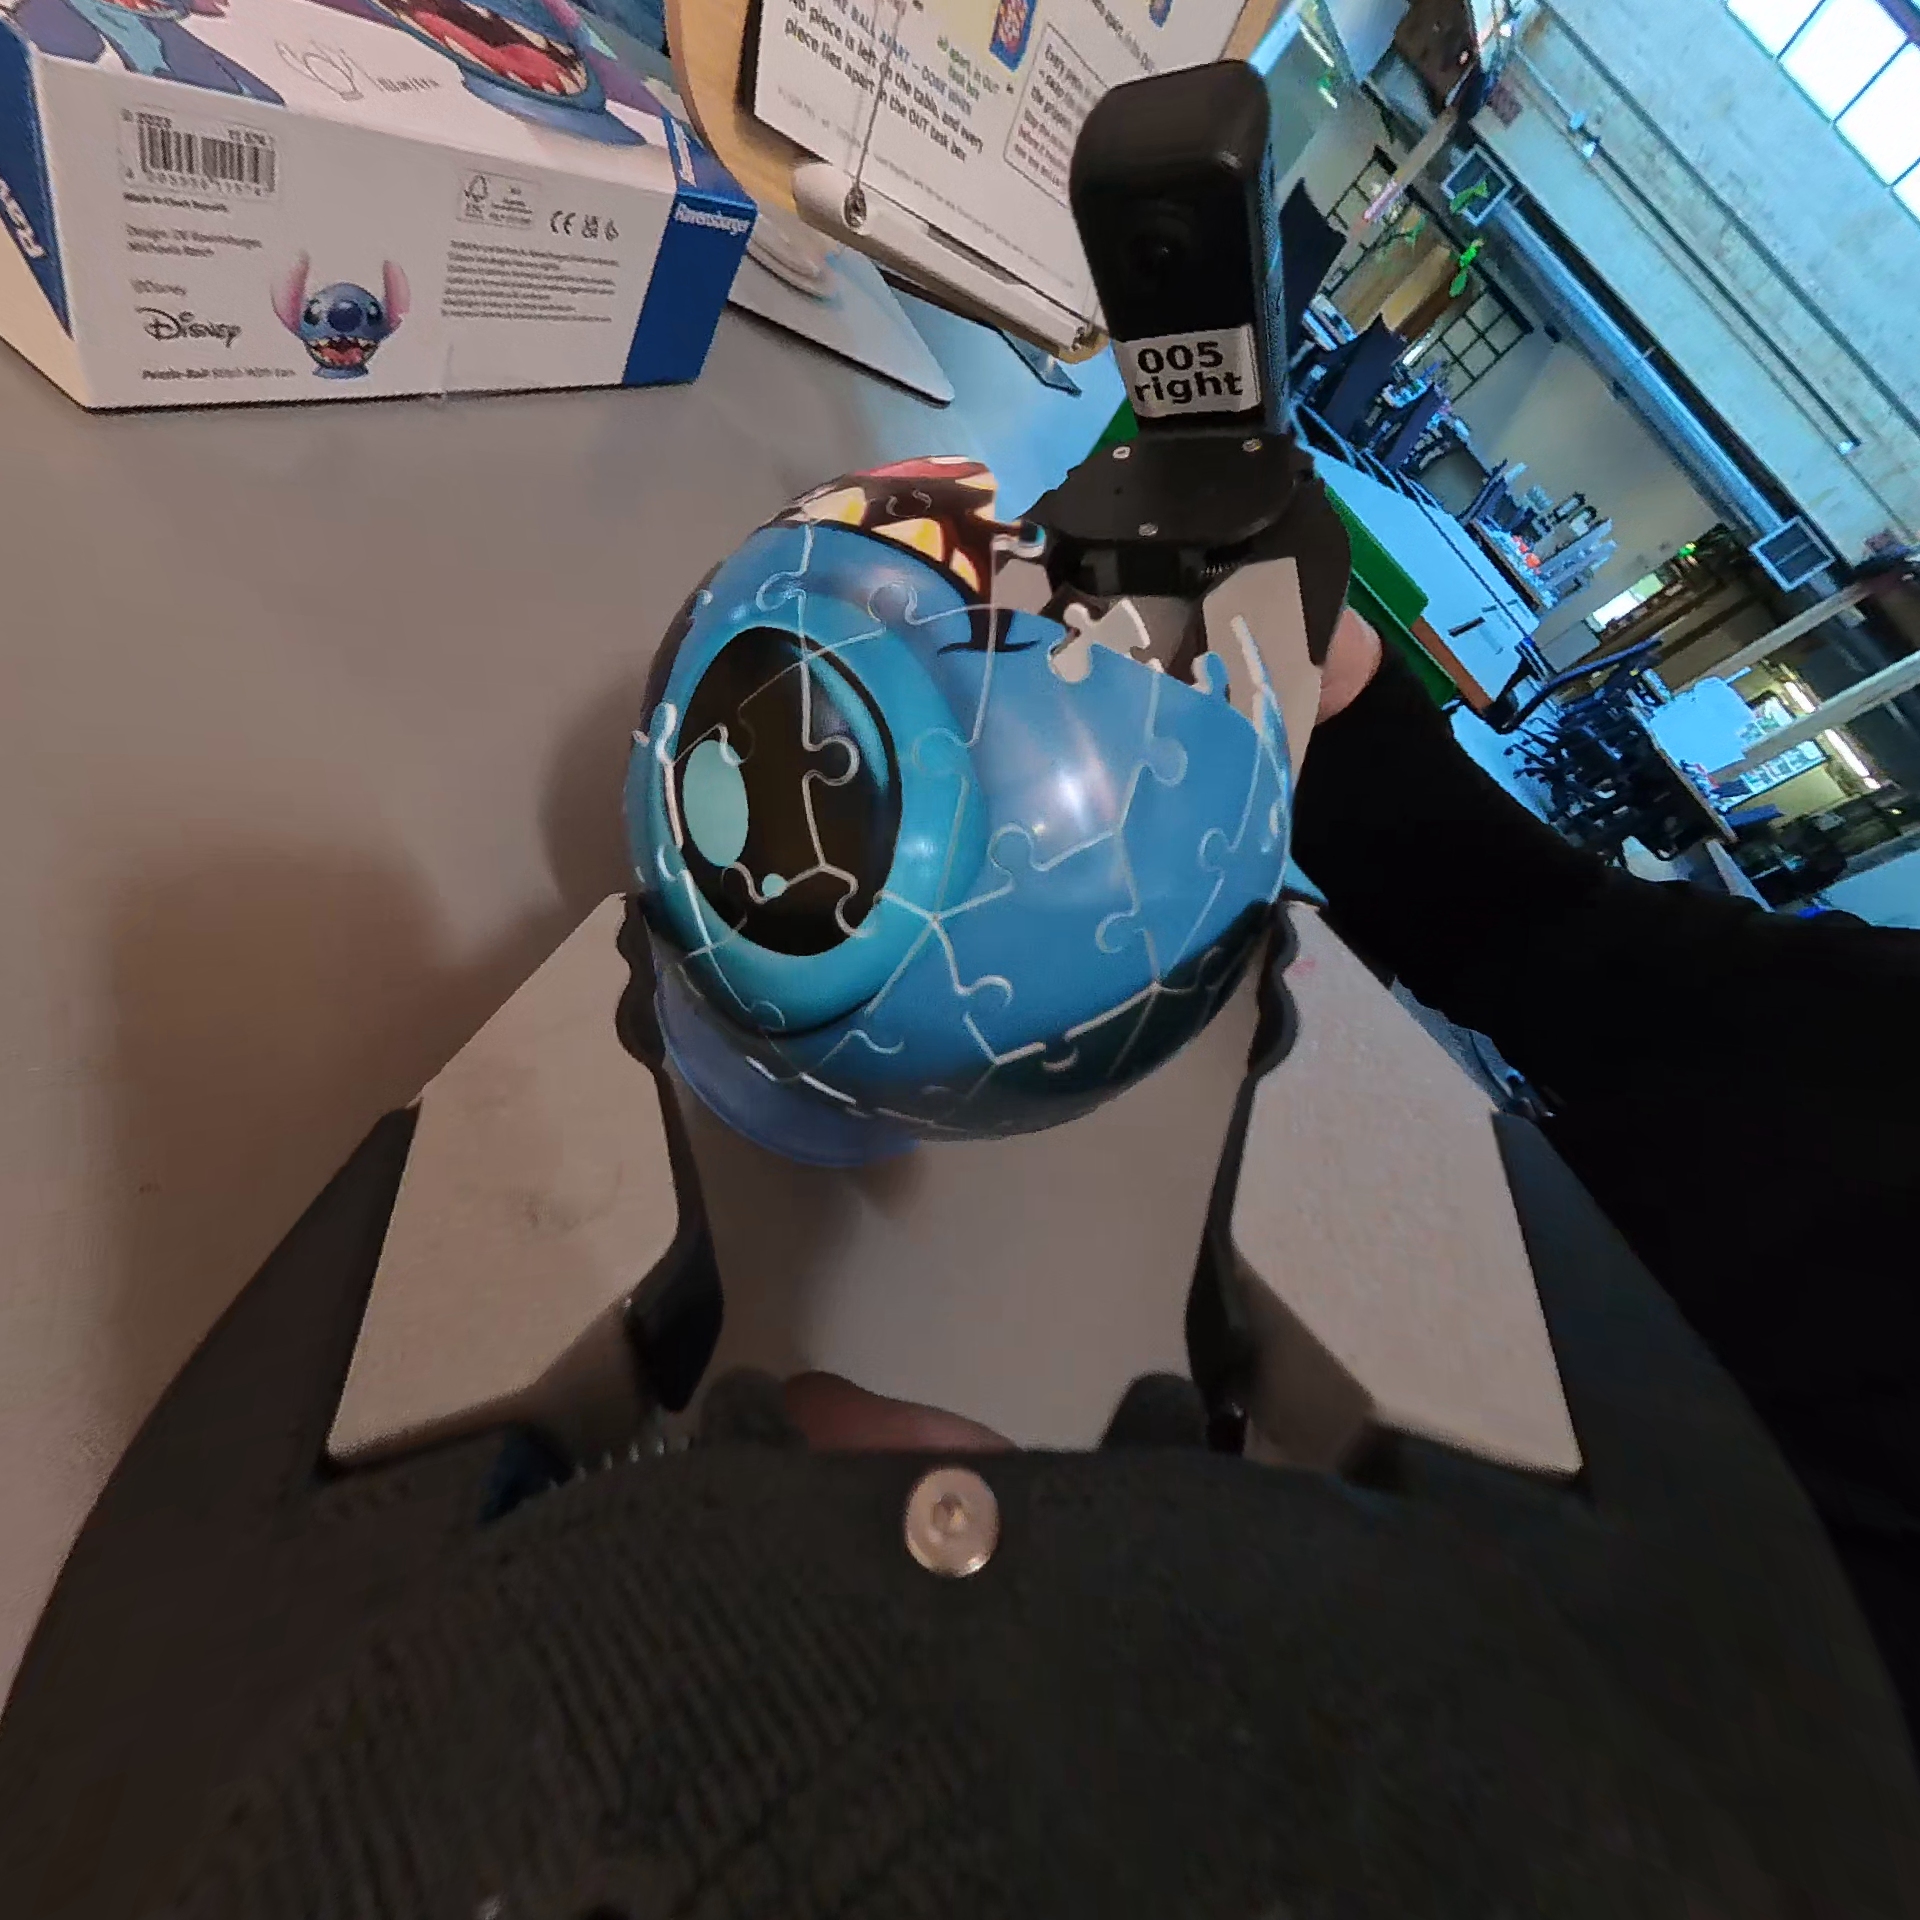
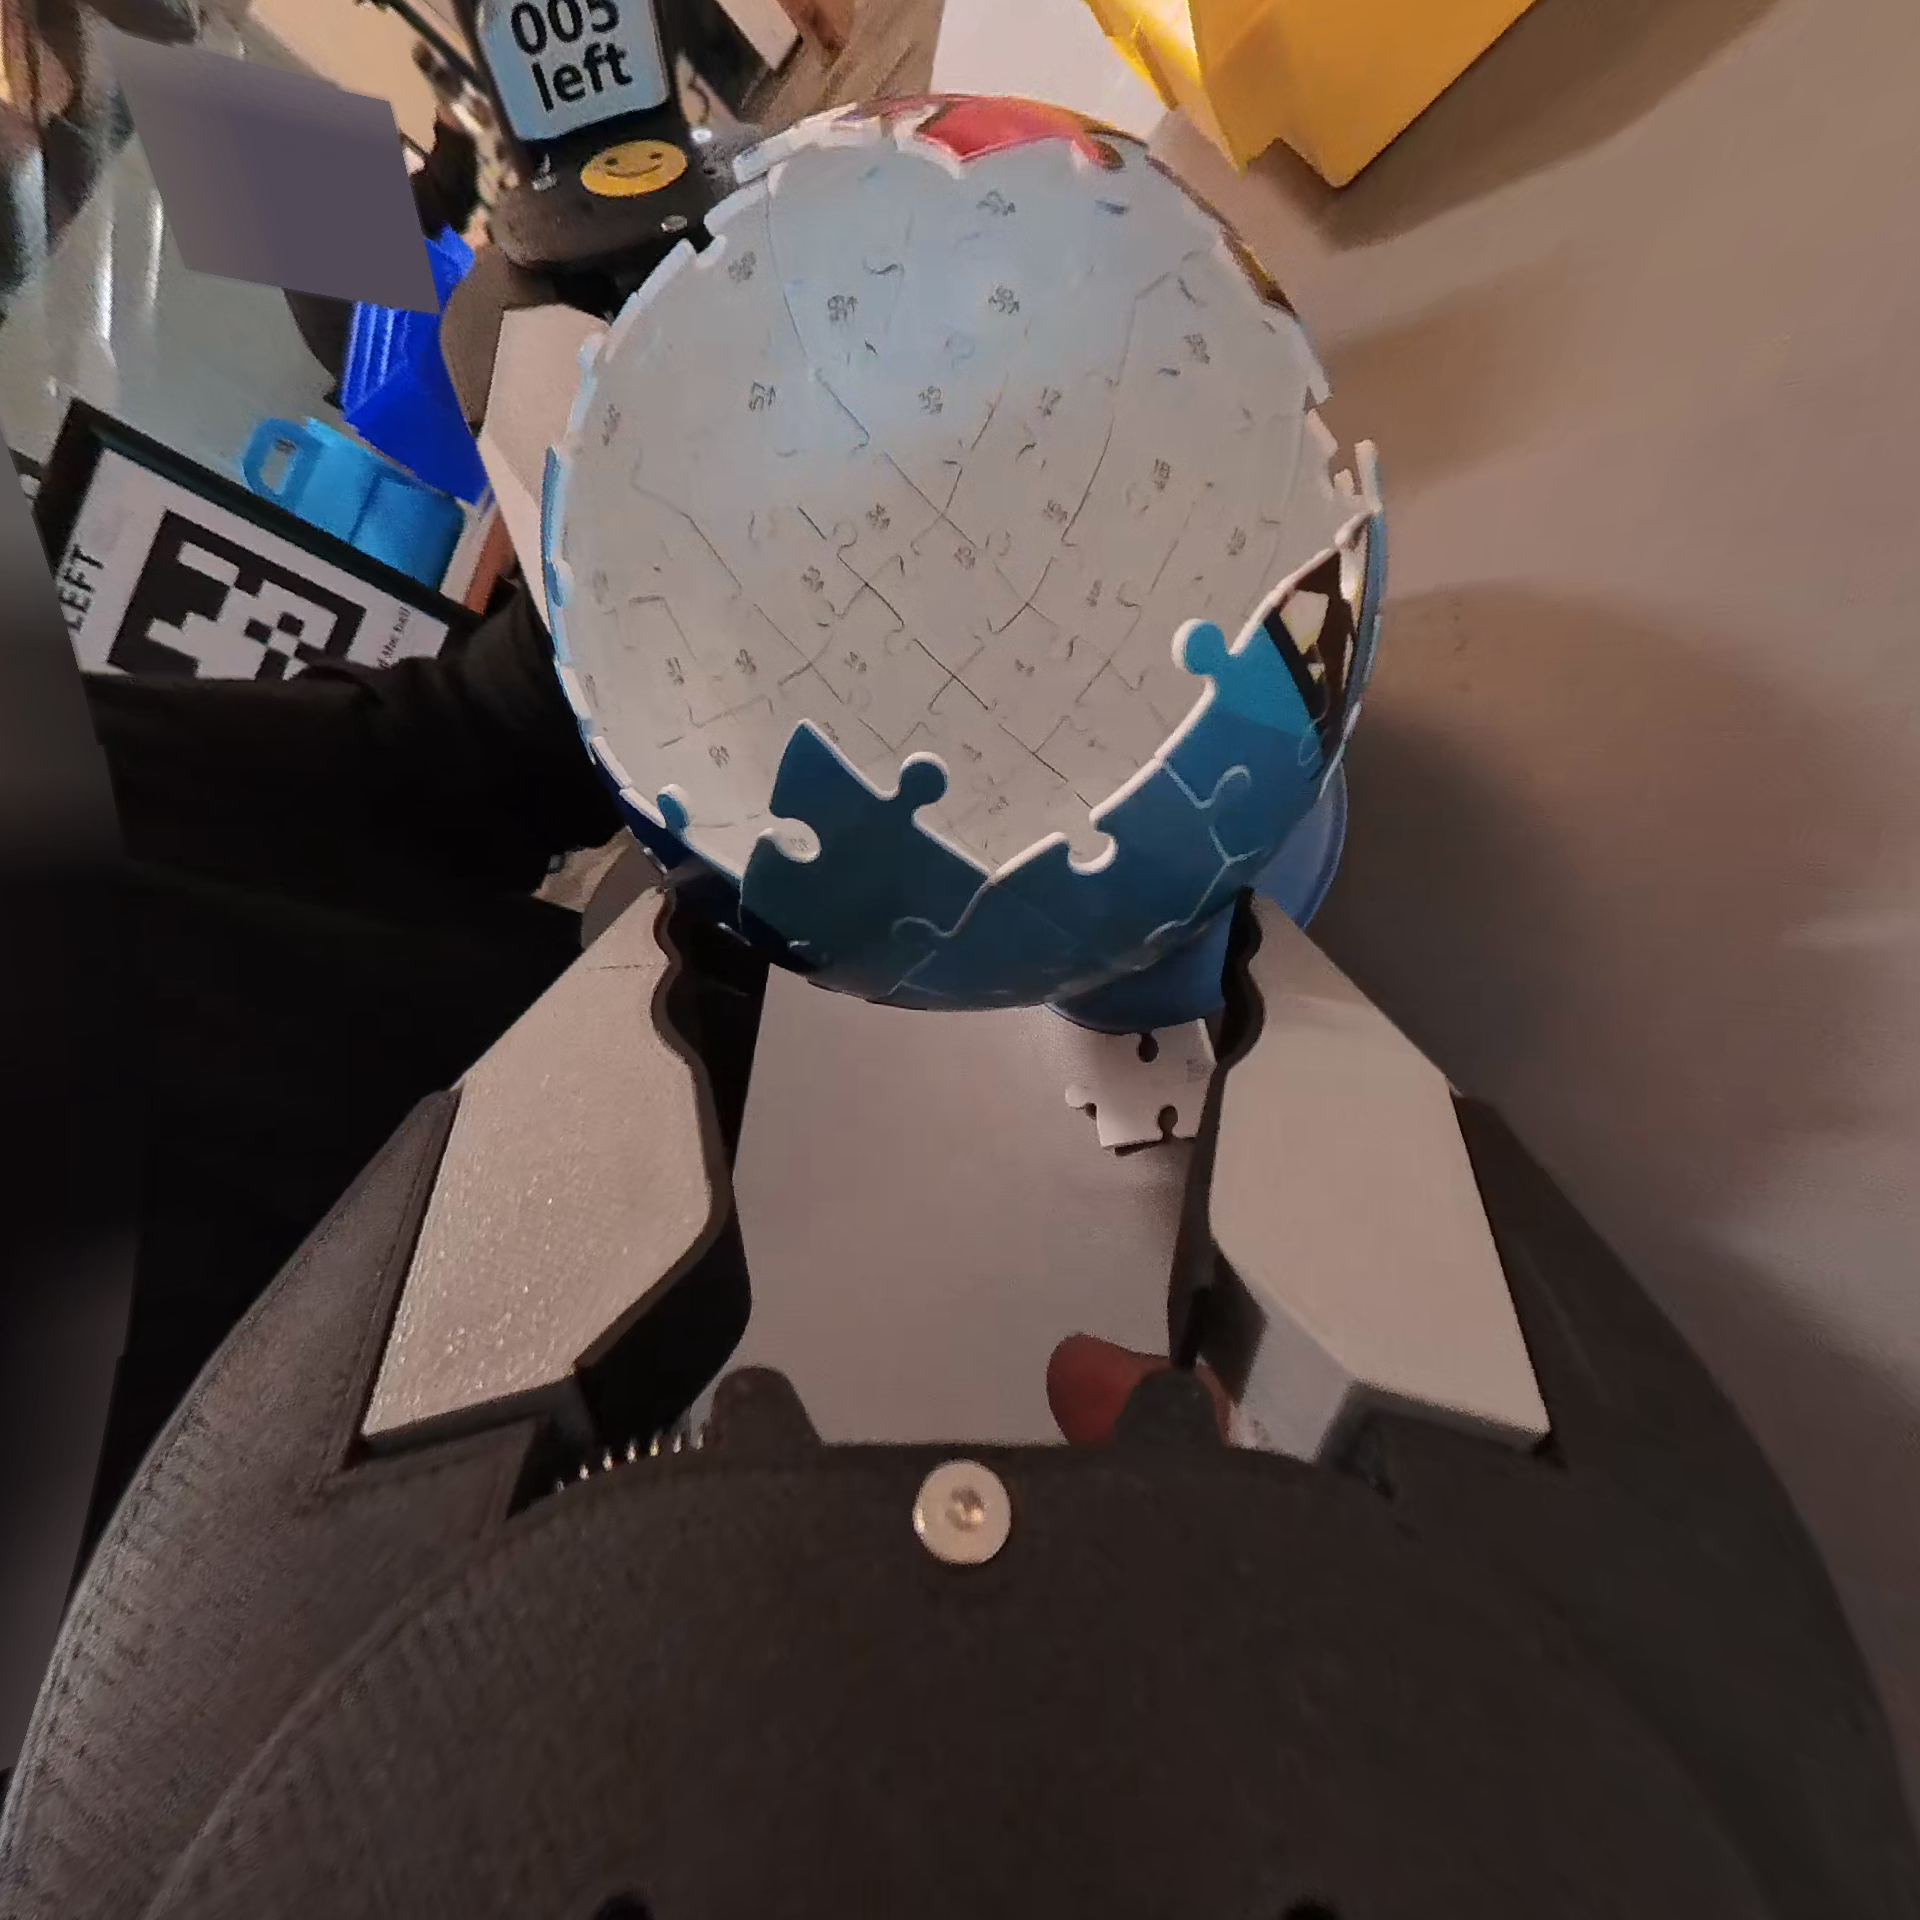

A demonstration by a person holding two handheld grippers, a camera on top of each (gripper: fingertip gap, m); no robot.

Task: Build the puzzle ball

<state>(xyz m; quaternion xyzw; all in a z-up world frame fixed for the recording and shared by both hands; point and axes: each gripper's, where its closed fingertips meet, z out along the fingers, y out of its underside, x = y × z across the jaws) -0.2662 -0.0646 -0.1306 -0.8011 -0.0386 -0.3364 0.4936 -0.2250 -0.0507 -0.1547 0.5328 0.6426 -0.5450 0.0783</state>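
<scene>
The puzzle ball (image 1: 966, 831) is a half-built blue shell with a large black eye, on a blue stand (image 1: 810, 1132), tilted. My left gripper (image 1: 956, 956) is shut on it, one fingertip on each side. The right wrist view looks into the open white inside of the ball (image 2: 935, 468); its rim is jagged with knobs. My right gripper (image 2: 956, 925) is open, its fingertips flanking the ball's lower edge. It also shows beyond the ball in the left wrist view (image 1: 1174, 634). A loose white-side piece (image 2: 1132, 1091) lies against its right finger; I cannot tell whether it rests on the table.
The puzzle box (image 1: 364, 208) and an instruction sheet on a wooden stand (image 1: 914, 135) stand at the back of the grey table (image 1: 260, 727). A yellow bin (image 2: 1351, 73), blue bins (image 2: 405, 384) and a marker card (image 2: 239, 592) lie around. A dark sleeve (image 1: 1558, 987) reaches in.
</scene>
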